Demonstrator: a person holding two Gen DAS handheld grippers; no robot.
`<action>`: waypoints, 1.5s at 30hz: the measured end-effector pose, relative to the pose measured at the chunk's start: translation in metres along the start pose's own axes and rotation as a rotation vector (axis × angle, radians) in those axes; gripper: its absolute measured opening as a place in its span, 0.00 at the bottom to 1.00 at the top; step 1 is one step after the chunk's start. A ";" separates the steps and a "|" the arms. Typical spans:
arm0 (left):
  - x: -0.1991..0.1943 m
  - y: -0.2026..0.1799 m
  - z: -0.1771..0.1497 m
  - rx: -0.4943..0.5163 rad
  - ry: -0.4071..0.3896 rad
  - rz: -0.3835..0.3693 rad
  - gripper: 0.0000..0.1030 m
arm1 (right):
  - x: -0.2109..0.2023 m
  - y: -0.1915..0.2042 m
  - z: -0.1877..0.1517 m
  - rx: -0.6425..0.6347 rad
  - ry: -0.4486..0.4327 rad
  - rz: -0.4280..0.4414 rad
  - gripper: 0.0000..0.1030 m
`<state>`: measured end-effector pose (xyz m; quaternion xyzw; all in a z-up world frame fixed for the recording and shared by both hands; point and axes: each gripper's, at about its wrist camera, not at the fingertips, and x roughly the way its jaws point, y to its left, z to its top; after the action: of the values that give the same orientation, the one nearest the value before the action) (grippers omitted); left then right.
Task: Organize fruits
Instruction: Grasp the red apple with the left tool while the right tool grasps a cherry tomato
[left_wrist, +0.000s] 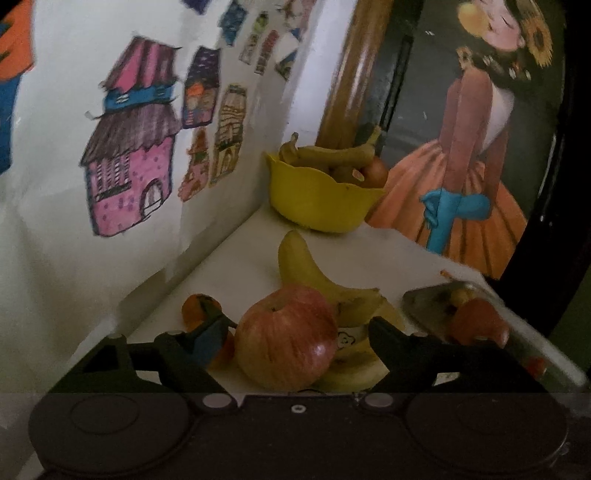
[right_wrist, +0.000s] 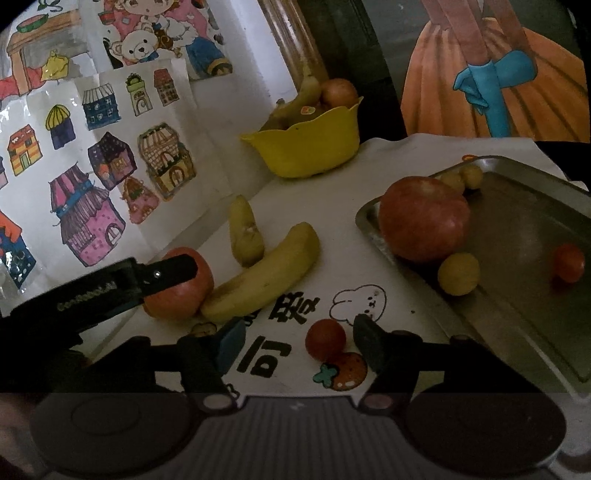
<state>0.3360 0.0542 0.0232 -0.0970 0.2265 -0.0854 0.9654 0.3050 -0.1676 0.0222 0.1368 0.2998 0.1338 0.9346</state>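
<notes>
- Left tongs (left_wrist: 295, 332) straddled the big apple (left_wrist: 286, 338) on the bench (left_wrist: 240, 254); jaws wide, a gap showing on the apple's right side, so no grip yet.
- Bananas (left_wrist: 314, 280) lay touching the apple just behind it, long axis running away toward the yellow bowl (left_wrist: 321, 201) at the far corner.
- Right tongs (right_wrist: 299, 341) stood open around the small tomato (right_wrist: 325, 339), which sat nearer the right finger, not pinched.
- Steel tray (right_wrist: 524, 280) sat just right of that, already carrying another apple (right_wrist: 423, 218).
- Judgement: each tong was nearest its own fruit; close next.
</notes>
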 end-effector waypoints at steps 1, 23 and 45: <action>0.001 -0.002 0.001 0.020 0.006 0.003 0.82 | 0.000 0.000 0.000 -0.004 0.001 0.002 0.68; 0.002 0.006 0.001 0.013 0.010 -0.009 0.69 | 0.006 0.020 0.001 -0.267 0.072 -0.028 0.52; 0.006 -0.001 0.003 0.053 0.017 0.030 0.63 | 0.011 0.033 -0.003 -0.384 0.092 0.000 0.29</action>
<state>0.3426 0.0524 0.0236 -0.0672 0.2340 -0.0776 0.9668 0.3062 -0.1329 0.0258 -0.0500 0.3111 0.1946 0.9289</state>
